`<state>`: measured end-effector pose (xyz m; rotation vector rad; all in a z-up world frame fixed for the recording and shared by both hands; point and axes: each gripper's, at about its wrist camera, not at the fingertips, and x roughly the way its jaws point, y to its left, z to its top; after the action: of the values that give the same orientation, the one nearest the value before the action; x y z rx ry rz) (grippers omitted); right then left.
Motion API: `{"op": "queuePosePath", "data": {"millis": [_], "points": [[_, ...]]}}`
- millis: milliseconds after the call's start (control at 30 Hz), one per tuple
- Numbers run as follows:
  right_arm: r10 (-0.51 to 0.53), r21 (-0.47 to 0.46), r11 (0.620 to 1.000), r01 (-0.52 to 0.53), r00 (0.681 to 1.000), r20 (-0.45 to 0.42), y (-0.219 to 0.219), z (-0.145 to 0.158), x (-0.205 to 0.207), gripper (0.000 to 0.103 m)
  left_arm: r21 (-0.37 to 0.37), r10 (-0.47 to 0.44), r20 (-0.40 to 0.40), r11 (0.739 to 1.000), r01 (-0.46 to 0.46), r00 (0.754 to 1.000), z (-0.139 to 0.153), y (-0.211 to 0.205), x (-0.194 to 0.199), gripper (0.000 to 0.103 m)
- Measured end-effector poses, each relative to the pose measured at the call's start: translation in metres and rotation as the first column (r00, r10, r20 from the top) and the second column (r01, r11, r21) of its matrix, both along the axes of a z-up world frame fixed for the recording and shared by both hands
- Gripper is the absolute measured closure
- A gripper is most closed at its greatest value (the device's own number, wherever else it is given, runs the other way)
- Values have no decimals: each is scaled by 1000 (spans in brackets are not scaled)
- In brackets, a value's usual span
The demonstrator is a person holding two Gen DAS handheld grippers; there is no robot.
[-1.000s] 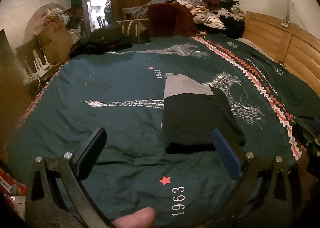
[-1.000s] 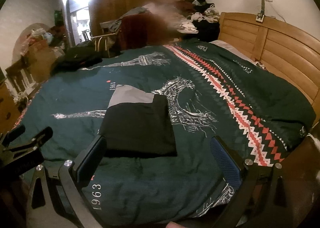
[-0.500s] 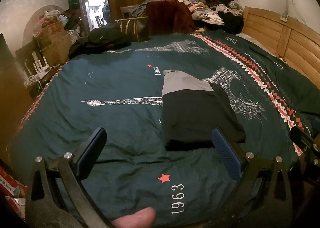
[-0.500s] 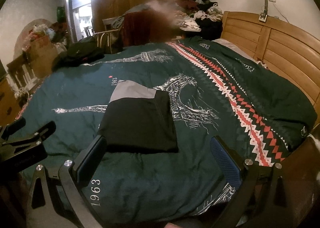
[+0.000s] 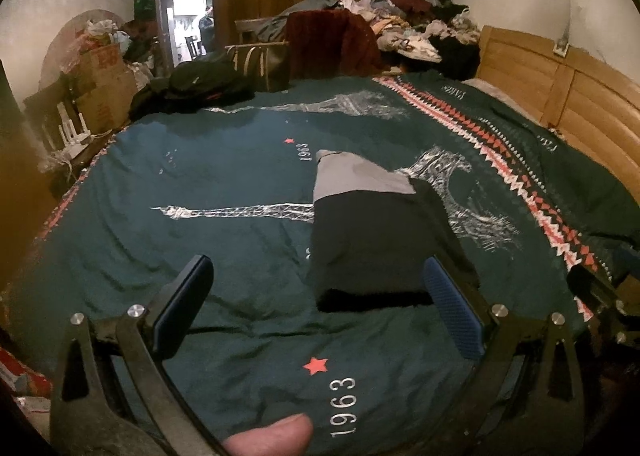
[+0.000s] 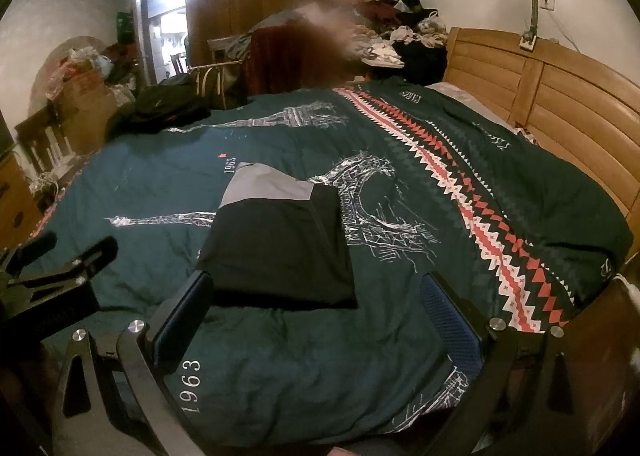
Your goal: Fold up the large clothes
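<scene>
A black and grey garment (image 5: 376, 232) (image 6: 280, 244) lies folded into a neat rectangle on the dark green bedspread (image 5: 224, 192) (image 6: 400, 328), its grey end away from me. My left gripper (image 5: 316, 304) hangs open above the bed's near edge, with the garment's near hem just beyond its fingertips. My right gripper (image 6: 316, 308) is open too, held back from the garment's near edge, nothing between its fingers. The left gripper shows at the left edge of the right wrist view, and part of the right one at the right edge of the left wrist view.
A wooden headboard (image 6: 560, 96) runs along the bed's right side. Piled clothes (image 5: 408, 24) and a dark red cloth over a chair (image 5: 328, 40) stand at the far end. Black clothing (image 5: 200, 88) lies at the far left corner. Boxes (image 5: 104, 68) and clutter line the left wall.
Both grippers have drawn back a little and risen slightly from the garment, so the bed looks a bit further off. The folded garment has not moved.
</scene>
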<state>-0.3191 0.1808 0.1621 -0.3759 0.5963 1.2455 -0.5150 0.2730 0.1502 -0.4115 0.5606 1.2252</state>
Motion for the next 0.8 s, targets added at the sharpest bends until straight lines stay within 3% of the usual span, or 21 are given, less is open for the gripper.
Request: {"op": "queuePosePath", "data": {"millis": [533, 800], "points": [[2, 14, 1000, -2, 1000, 8, -4, 6, -1, 0, -19, -13, 29, 1000, 14, 999, -2, 0, 3, 0], [3, 14, 1000, -3, 1000, 8, -5, 7, -2, 0, 36, -8, 22, 999, 7, 1000, 4, -5, 2, 0]]}}
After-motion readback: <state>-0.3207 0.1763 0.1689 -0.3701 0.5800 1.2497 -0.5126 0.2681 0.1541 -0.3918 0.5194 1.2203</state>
